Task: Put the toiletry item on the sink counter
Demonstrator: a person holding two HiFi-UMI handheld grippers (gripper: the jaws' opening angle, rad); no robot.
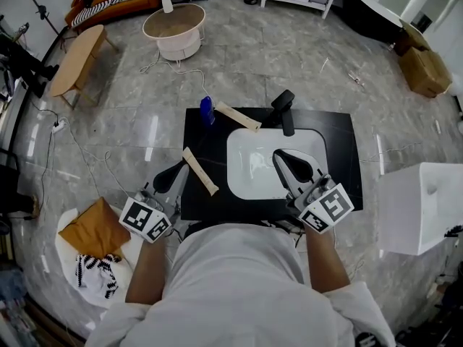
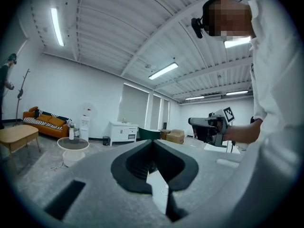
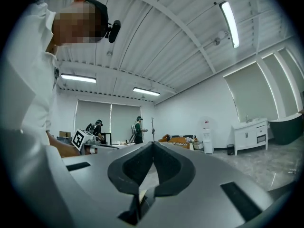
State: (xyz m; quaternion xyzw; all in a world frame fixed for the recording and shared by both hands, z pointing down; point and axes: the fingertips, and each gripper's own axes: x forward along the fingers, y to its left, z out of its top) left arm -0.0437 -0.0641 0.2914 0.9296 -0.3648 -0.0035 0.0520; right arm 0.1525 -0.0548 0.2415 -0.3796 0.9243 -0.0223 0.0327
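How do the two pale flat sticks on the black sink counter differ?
The back pale stick lies behind the white basin, beside the small blue bottle; the front pale stick lies left of the basin. The front one slants more steeply. Both are long and lie flat on the black counter.

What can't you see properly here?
- Bottle: head view, too small to read its label.
- Sticks: head view, too small to tell what they are.
- Sink: head view, right claw covers part of it.
- Counter: missing from both gripper views; each claw's body fills the bottom.
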